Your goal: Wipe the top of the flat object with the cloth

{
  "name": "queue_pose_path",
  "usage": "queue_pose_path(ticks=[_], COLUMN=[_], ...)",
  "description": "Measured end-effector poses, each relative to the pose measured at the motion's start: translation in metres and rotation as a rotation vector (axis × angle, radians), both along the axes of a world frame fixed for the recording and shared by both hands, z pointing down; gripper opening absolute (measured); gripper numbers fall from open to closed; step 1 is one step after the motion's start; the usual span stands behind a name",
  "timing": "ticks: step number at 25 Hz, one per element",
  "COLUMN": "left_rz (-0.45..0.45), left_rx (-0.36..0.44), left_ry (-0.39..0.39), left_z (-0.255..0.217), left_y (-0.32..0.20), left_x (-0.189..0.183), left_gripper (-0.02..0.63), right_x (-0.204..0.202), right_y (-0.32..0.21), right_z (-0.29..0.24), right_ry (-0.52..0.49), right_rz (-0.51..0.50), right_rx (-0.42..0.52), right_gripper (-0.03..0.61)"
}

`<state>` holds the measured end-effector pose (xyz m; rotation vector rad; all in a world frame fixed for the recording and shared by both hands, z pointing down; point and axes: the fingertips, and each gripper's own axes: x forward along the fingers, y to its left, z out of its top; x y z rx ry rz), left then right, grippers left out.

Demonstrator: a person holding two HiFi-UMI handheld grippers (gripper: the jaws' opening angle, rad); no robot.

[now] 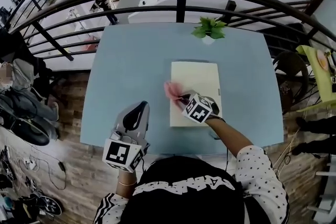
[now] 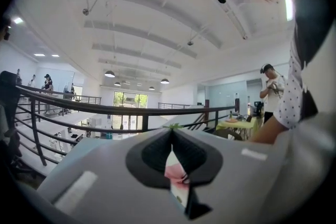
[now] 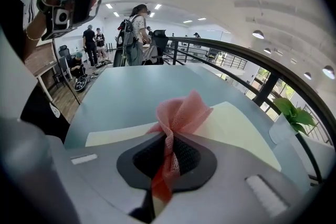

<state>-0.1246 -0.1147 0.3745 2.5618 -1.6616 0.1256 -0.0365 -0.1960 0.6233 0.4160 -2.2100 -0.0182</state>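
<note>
A cream flat object [image 1: 197,86] lies on the blue table [image 1: 131,71], right of centre. My right gripper [image 1: 183,97] is shut on a pink mesh cloth [image 1: 171,89], which rests at the flat object's left edge. In the right gripper view the cloth [image 3: 181,113] bunches out of the shut right gripper [image 3: 169,139] over the flat object [image 3: 236,131]. My left gripper [image 1: 140,107] hovers over the table's near left part, apart from the flat object, shut with nothing in it. Through the left gripper's [image 2: 172,131] thin slit only a sliver of pink and cream shows.
A small potted plant [image 1: 209,29] stands at the table's far edge, just beyond the flat object. A dark railing [image 1: 181,2] curves behind the table. A chair [image 1: 291,68] is to the right; shoes and cables [image 1: 26,123] lie on the floor to the left. People [image 3: 137,34] stand beyond.
</note>
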Motion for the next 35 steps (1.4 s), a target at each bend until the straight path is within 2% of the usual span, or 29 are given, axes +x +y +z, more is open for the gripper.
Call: queue_pose_path(ticks=[6, 12, 19, 30, 35], left_rz=[0.033, 0.075, 0.117, 0.191, 0.198], left_rx=[0.004, -0.007, -0.017, -0.006, 0.001], left_ry=[0.009, 0.004, 0.014, 0.025, 0.026], left_z=[0.002, 0.008, 0.011, 0.007, 0.006], left_y=[-0.01, -0.021, -0.028, -0.039, -0.044], left_x=[0.012, 0.025, 0.039, 0.063, 0.067], left_gripper=[0.0, 0.0, 0.0, 0.0, 0.0], right_x=[0.006, 0.007, 0.004, 0.004, 0.006], right_y=[0.018, 0.04, 0.071, 0.097, 0.104], right_z=[0.001, 0.001, 0.001, -0.001, 0.0], right_ry=[0.018, -0.017, -0.01, -0.036, -0.039], right_rz=[-0.015, -0.014, -0.067, -0.095, -0.109], right_rx=[-0.032, -0.08, -0.115, -0.15, -0.159], right_gripper=[0.008, 0.009, 0.012, 0.017, 0.018])
